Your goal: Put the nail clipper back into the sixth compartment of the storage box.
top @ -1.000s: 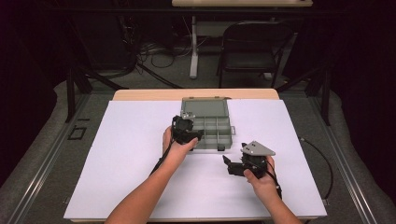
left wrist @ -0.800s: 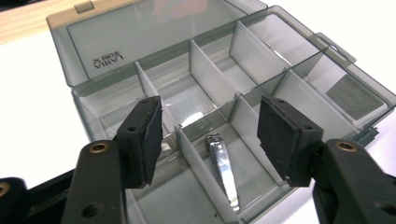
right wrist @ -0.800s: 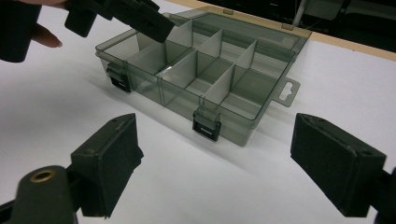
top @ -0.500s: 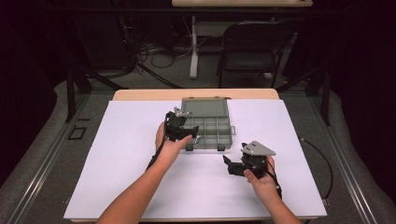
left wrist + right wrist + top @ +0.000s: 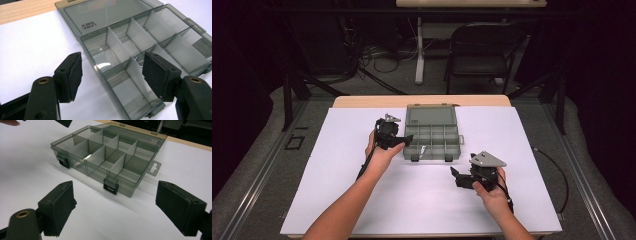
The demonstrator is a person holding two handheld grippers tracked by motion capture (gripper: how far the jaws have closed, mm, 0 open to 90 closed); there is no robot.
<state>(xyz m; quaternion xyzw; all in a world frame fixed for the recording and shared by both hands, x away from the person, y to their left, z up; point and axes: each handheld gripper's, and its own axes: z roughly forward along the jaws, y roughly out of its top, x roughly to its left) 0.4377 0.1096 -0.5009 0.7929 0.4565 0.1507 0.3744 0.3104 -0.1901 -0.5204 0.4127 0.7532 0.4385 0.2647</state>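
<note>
A smoky clear compartment box [image 5: 432, 136] lies open on the white table top, its lid [image 5: 431, 116] folded flat behind it. A small shiny piece [image 5: 423, 149] glints in a front compartment. My left gripper [image 5: 405, 140] hovers at the box's left front corner, pointing right at it. Its jaws have just been opening and hold nothing. In the left gripper view the gripper [image 5: 112, 66] frames the box's [image 5: 117, 82] near corner between wide pads. My right gripper [image 5: 455, 176] rests open in front of the box, to the right. In its own view this gripper [image 5: 115, 195] faces the latches [image 5: 110, 185].
The white sheet [image 5: 337, 190] covers the table, with a wooden edge [image 5: 362, 101] at the back. A cable [image 5: 557, 175] trails off the right side. A folding chair [image 5: 484, 50] and a table leg stand beyond the table.
My left gripper has drawn back to the left, from over the box's left compartments to beside its corner. The right gripper has stayed where it was.
</note>
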